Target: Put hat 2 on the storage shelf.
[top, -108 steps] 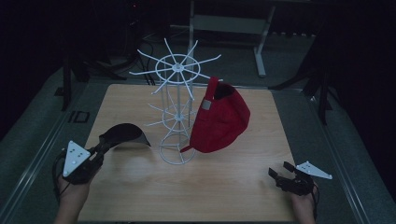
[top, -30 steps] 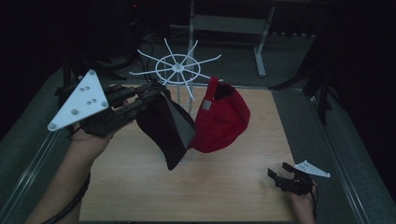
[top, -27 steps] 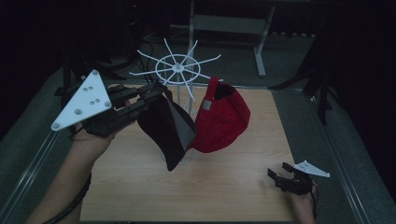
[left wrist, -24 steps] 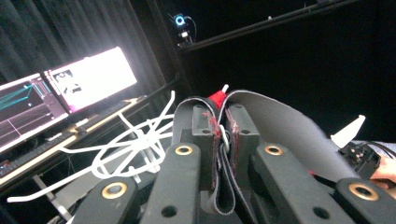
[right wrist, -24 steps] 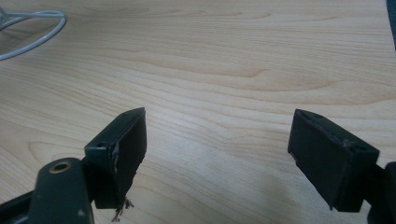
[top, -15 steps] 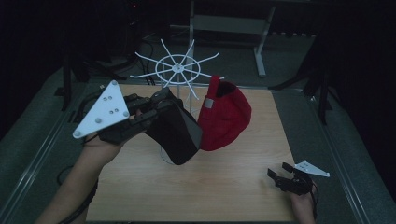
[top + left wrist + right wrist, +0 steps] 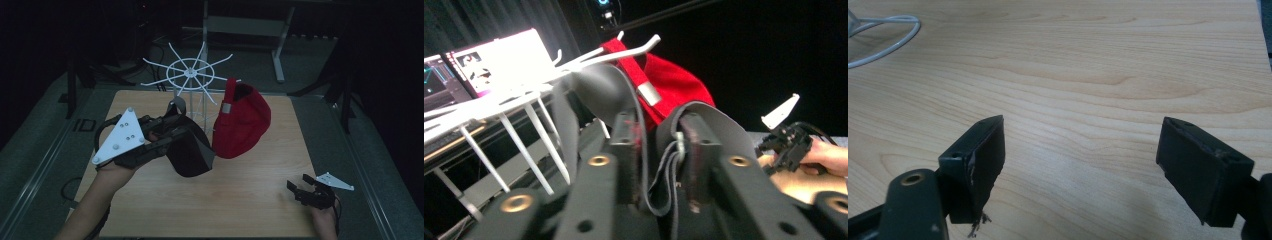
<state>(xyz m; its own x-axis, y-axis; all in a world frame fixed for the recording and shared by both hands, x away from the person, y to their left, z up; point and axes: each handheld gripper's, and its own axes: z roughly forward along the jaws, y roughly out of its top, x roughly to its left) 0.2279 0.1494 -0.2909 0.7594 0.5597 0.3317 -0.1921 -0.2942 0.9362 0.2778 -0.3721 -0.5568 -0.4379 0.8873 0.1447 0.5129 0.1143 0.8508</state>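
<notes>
A white wire rack [image 7: 190, 75] stands at the back of the wooden table [image 7: 250, 205], and a red cap [image 7: 242, 120] hangs on its right side. My left gripper [image 7: 170, 132] holds a black cap [image 7: 192, 150] in the air in front of the rack. In the left gripper view the cap's grey strap [image 7: 659, 190] lies slack between the jaws of the left gripper [image 7: 658, 125], which have just been opening. The cap's crown [image 7: 599, 85] sits against a rack arm [image 7: 524, 100], with the red cap [image 7: 674, 80] behind. My right gripper [image 7: 295, 187] rests open and holds nothing at the table's front right.
The rack's base ring [image 7: 883, 45] lies on the table [image 7: 1073, 60] at the far left of the right gripper view. A lit screen [image 7: 484, 65] stands behind the rack. The right gripper [image 7: 786, 142] shows far off. A metal frame [image 7: 245, 25] stands beyond the table.
My left hand has come down and rightward with the black cap, which now hangs lower in front of the rack. The right hand has not moved.
</notes>
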